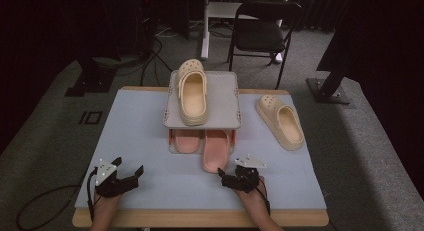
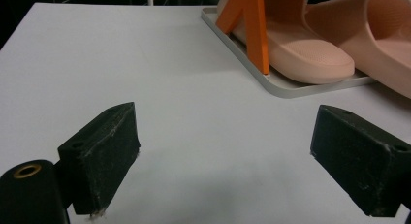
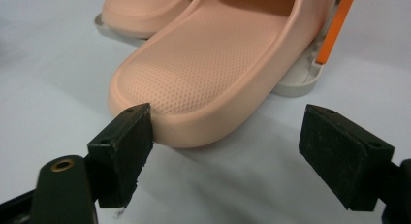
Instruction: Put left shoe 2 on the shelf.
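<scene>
While fingers gape, right gripper (image 3: 225, 151) nears pink slipper (image 3: 213, 64) heel edge.

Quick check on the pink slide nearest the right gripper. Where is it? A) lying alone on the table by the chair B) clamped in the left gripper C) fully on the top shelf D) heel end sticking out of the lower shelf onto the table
D: the pink slide pokes out from the rack's lower tray toward the open right gripper.
</scene>
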Motion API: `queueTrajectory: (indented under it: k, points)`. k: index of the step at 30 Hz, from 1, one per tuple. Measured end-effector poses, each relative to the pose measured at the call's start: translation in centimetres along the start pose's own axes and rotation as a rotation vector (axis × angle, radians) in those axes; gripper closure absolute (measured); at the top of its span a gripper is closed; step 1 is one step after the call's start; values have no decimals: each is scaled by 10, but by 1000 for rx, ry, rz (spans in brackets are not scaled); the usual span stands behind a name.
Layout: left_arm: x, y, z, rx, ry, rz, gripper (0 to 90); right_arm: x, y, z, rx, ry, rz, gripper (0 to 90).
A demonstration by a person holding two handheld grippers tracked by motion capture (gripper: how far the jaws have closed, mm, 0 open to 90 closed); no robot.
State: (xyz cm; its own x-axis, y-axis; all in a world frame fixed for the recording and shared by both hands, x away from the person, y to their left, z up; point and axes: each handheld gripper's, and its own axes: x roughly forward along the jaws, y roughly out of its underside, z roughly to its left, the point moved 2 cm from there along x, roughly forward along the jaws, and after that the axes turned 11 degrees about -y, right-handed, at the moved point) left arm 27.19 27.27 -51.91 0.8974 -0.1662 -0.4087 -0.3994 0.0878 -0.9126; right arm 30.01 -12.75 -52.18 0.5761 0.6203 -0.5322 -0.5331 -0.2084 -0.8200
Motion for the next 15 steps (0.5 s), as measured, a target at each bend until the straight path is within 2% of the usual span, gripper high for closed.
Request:
queueTrajectory:
  k: [8,15]
  points:
    - [0,0,1,2,1,3,99,8,-6,-7,3,17,0,195]
    - [0,0,1,0,1,2,99,14,-12,-15,8,52,-11,194]
